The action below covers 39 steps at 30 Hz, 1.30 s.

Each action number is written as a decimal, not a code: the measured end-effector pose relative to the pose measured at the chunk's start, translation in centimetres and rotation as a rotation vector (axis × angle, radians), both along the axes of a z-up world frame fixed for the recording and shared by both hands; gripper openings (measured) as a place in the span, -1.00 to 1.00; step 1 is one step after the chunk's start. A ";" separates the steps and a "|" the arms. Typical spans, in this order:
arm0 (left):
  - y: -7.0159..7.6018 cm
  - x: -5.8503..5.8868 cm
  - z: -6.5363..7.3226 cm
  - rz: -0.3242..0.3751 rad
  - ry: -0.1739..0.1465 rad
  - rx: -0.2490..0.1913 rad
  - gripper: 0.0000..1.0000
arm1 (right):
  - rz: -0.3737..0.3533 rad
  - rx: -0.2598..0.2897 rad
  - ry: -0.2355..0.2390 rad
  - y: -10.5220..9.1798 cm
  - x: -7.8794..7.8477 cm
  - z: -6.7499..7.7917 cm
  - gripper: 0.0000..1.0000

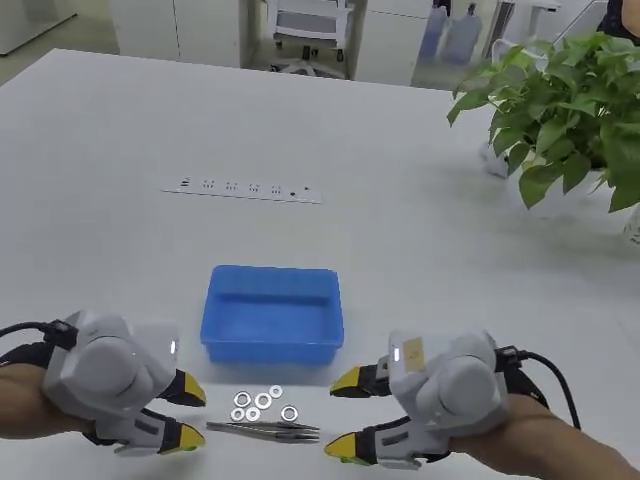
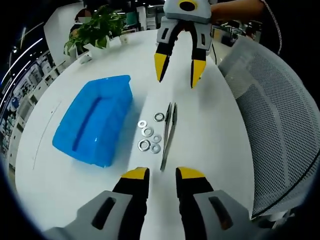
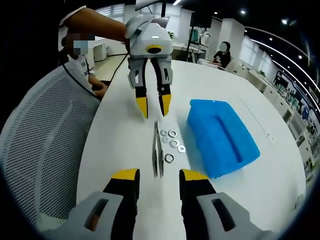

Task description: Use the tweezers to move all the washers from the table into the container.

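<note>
Several small metal washers (image 1: 262,402) lie in a loose cluster just in front of the blue rectangular container (image 1: 272,312), which has nothing in it. Steel tweezers (image 1: 265,428) rest flat on the white table, nearer me than the washers. My left gripper (image 1: 192,415) hovers left of the tweezers, my right gripper (image 1: 337,415) right of them; both stand open and hold nothing, their jaws pointing at each other. In the left gripper view the tweezers (image 2: 169,131) run ahead of my jaws, with the washers (image 2: 149,132) beside them. In the right gripper view the tweezers (image 3: 157,150) lie left of the washers (image 3: 172,142).
A white power strip (image 1: 245,189) is set into the table beyond the container. A potted green plant (image 1: 560,110) stands at the far right. A grey mesh chair (image 2: 270,115) sits at the table's near edge.
</note>
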<state>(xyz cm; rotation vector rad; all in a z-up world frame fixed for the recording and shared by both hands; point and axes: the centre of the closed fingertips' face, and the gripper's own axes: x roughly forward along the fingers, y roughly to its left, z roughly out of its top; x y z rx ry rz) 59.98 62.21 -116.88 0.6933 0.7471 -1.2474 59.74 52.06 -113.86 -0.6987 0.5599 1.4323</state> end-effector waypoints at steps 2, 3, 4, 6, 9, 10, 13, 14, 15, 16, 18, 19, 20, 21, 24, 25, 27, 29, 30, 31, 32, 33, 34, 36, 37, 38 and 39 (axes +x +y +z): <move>-0.1 0.0 -0.3 -0.010 0.007 0.007 -0.51 | 0.014 -0.015 -0.008 0.2 -0.1 -0.4 -0.40; -0.2 0.0 -0.4 -0.013 0.009 0.010 -0.52 | 0.023 -0.019 -0.008 0.4 -0.1 -0.5 -0.41; -0.3 0.0 -0.4 -0.016 0.012 0.013 -0.53 | 0.028 -0.019 -0.002 0.5 -0.2 -0.6 -0.42; -0.4 -0.1 -0.7 -0.026 0.021 0.016 -0.58 | 0.040 -0.031 -0.001 0.9 -0.3 -1.0 -0.44; -0.5 -0.2 -1.1 -0.041 0.030 0.039 -0.64 | 0.047 -0.036 0.005 1.3 -0.4 -1.3 -0.48; -0.4 -0.1 -1.2 -0.043 0.029 0.046 -0.64 | 0.049 -0.035 0.005 1.4 -0.4 -1.4 -0.48; -0.7 0.2 -1.1 -0.040 0.033 0.034 -0.65 | 0.051 -0.037 0.011 1.8 -0.5 -1.7 -0.52; -0.6 0.2 -1.2 -0.050 0.037 0.044 -0.67 | 0.051 -0.038 0.013 2.0 -0.5 -1.8 -0.53; -0.8 0.2 -1.2 -0.052 0.039 0.039 -0.69 | 0.054 -0.041 0.012 2.1 -0.5 -1.9 -0.54; -0.7 0.2 -1.2 -0.058 0.038 0.045 -0.70 | 0.055 -0.045 0.012 2.2 -0.5 -2.0 -0.55; -0.7 0.2 -1.2 -0.065 0.037 0.051 -0.71 | 0.056 -0.051 0.012 2.5 -0.4 -2.2 -0.57; -0.7 0.2 -1.2 -0.068 0.038 0.053 -0.72 | 0.052 -0.054 0.014 2.5 -0.3 -2.3 -0.58; -0.7 0.2 -1.2 -0.073 0.034 0.056 -0.74 | 0.050 -0.060 0.012 2.6 -0.3 -2.5 -0.60; -0.7 0.2 -1.2 -0.076 0.033 0.058 -0.78 | 0.047 -0.066 0.012 2.6 -0.2 -2.6 -0.61; -0.7 0.3 -1.2 -0.090 0.023 0.069 -0.87 | 0.044 -0.077 0.017 2.8 -0.1 -3.0 -0.64; -0.7 0.2 -1.2 -0.093 0.026 0.067 -0.87 | 0.046 -0.080 0.014 2.8 -0.1 -3.0 -0.64; -0.7 0.1 -1.2 -0.094 0.031 0.069 -0.87 | 0.046 -0.078 0.020 2.9 -0.2 -3.0 -0.65; -0.7 0.0 -1.2 -0.099 0.041 0.069 -0.88 | 0.042 -0.080 0.013 3.0 -0.1 -3.1 -0.65; -0.7 -0.1 -1.2 -0.113 0.035 0.075 -0.88 | 0.040 -0.076 0.014 3.0 -0.1 -3.1 -0.65; -0.7 -0.2 -1.2 -0.120 0.035 0.079 -0.88 | 0.037 -0.068 0.017 3.1 -0.1 -3.0 -0.65; -0.7 -0.3 -1.2 -0.124 0.042 0.080 -0.88 | 0.035 -0.065 0.014 3.2 -0.1 -2.9 -0.65; -0.6 -0.3 -1.2 -0.133 0.039 0.084 -0.88 | 0.033 -0.065 0.009 3.2 0.0 -2.9 -0.65; -0.6 -0.3 -1.2 -0.139 0.036 0.088 -0.89 | 0.033 -0.067 0.005 3.3 0.0 -3.0 -0.65; -0.7 -0.4 -1.1 -0.147 0.035 0.094 -0.89 | 0.033 -0.063 0.003 3.5 0.1 -3.0 -0.65; -0.7 -0.4 -1.1 -0.150 0.035 0.096 -0.89 | 0.034 -0.062 0.005 3.5 0.0 -3.0 -0.65; -0.7 -0.4 -1.0 -0.151 0.032 0.097 -0.89 | 0.036 -0.064 0.004 3.6 0.0 -3.0 -0.65; -0.8 -0.5 -0.9 -0.151 0.034 0.097 -0.89 | 0.040 -0.066 0.006 3.6 -0.1 -3.1 -0.65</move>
